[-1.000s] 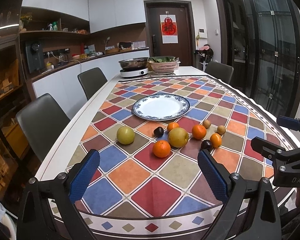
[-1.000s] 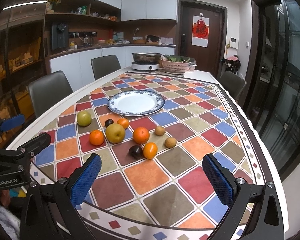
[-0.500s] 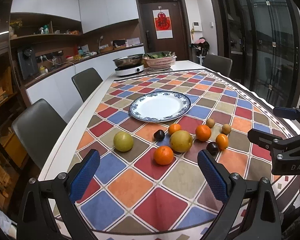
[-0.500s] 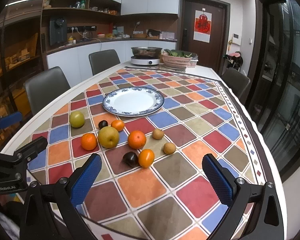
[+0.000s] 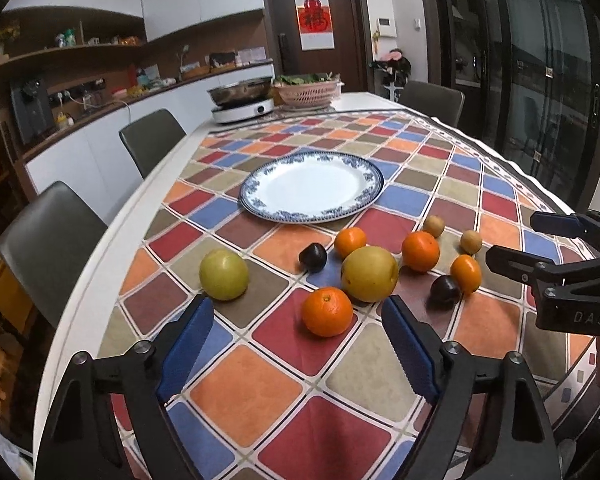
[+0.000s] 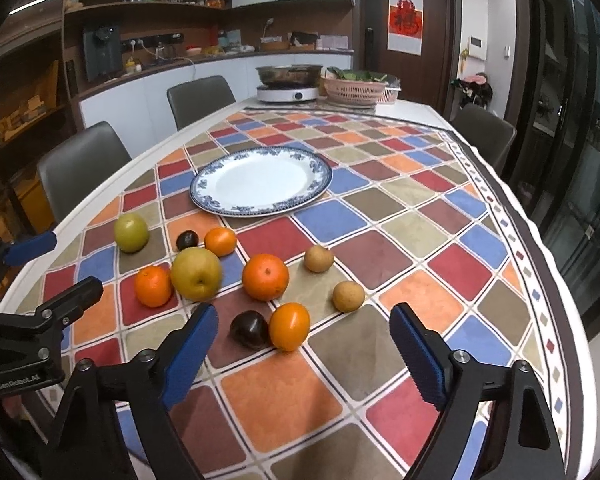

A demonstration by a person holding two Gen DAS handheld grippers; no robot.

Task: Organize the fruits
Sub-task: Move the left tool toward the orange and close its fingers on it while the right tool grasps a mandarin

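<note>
- The blue-rimmed plate [image 5: 311, 186] sits bare on the checkered tablecloth [image 5: 240, 392]; I'll use it as the anchor for everything else.
- All the fruit is loose on the cloth on the near side of the plate, none of it on the plate.
- Closest to the plate rim: a small orange [image 5: 350, 242] and a dark plum [image 5: 313, 257], side by side.
- Just nearer than those is a big yellow pear [image 5: 369, 273], with another orange [image 5: 327, 311] right in front of it, looks like they touch.
- A green apple [image 5: 223, 274] sits off on its own, near-left of the plate.
- Near-right of the plate: a third orange [image 5: 420, 251], 2 small brown fruits [image 6: 319, 258] [image 6: 348, 296], then a second plum [image 6: 249, 329] pressed against an oval orange fruit [image 6: 289, 326].
- Left gripper [image 5: 298, 354]: jaws spread wide, holding nothing, hovering on the near side of the pile, lined up with the orange in front of the pear.
- Right gripper [image 6: 304, 354]: also wide apart and empty, its gap framing the plum and oval fruit.
</note>
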